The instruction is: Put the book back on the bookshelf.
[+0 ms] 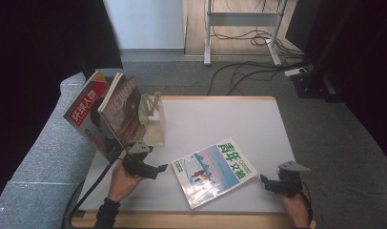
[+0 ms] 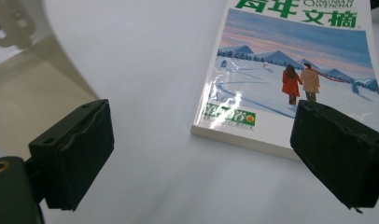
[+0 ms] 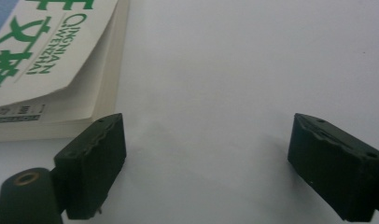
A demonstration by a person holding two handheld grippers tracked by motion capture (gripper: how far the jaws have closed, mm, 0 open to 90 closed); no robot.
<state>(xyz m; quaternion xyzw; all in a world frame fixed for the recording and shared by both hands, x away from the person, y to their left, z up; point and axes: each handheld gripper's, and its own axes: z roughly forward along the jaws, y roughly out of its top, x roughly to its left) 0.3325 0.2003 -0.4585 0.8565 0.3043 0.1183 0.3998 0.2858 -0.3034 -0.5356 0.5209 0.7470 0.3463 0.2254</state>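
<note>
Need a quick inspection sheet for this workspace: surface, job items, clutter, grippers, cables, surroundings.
Surface: white table with a wooden edge, bare apart from the items below.
Job's things: magazine with snow-scene cover lies flat near the front edge; two more magazines stand tilted in a clear bookend stand at the left rear.
Clutter: nothing seen.
Grippers: left gripper open, just left of the flat magazine; right gripper open, at its right corner; neither touches it.
Cables: black cable trails from the left gripper; loose cables on the floor behind.
Surroundings: grey carpet, grey sofa arm at left, desk frame beyond.

Lab: cables (image 1: 239, 71), black curtains (image 1: 34, 47)
</note>
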